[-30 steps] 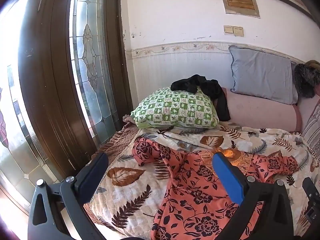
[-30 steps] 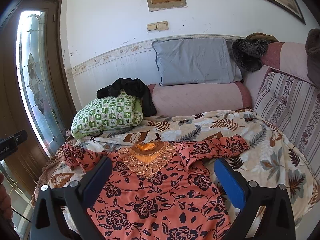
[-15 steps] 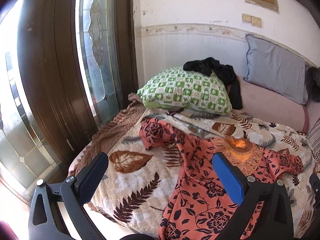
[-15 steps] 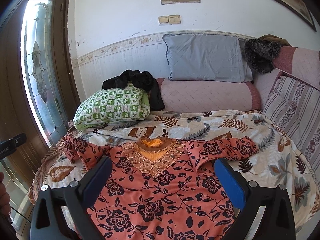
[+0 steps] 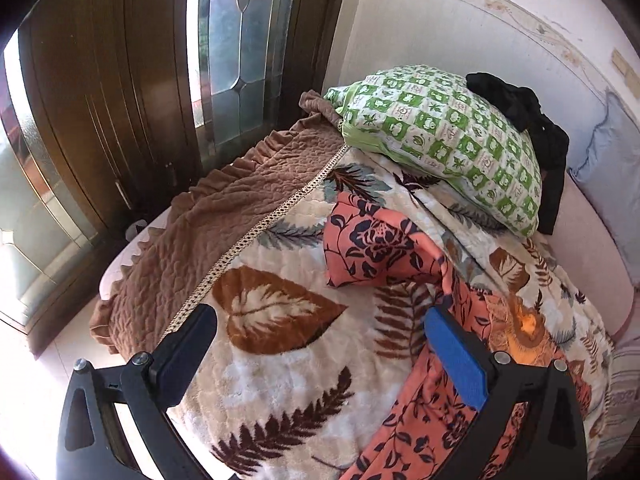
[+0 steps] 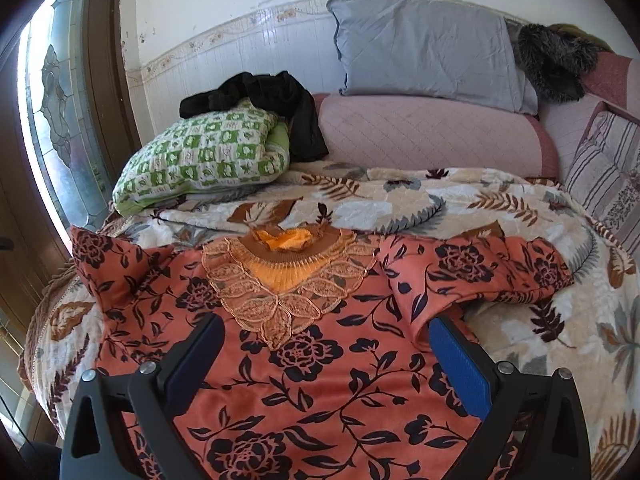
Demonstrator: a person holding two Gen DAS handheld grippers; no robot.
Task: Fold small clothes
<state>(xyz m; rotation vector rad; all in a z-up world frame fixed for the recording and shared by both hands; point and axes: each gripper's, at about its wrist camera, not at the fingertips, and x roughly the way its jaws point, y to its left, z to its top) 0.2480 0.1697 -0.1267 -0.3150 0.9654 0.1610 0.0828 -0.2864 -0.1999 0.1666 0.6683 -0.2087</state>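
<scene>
An orange top with black flowers lies spread flat on the leaf-print blanket, its lace collar toward the pillows. Its right sleeve stretches right. Its left sleeve lies bunched in the left wrist view. My left gripper is open and empty above the blanket, just short of the left sleeve. My right gripper is open and empty above the chest of the top, below the collar.
A green checked pillow with a black garment on it lies at the back left. A grey pillow leans on a pink bolster. A brown quilt edge hangs toward the glass door. Striped cushions stand at the right.
Both grippers have moved down and closer to the bed. The left one now looks at the left sleeve and bed edge; the right one is lower over the top's chest.
</scene>
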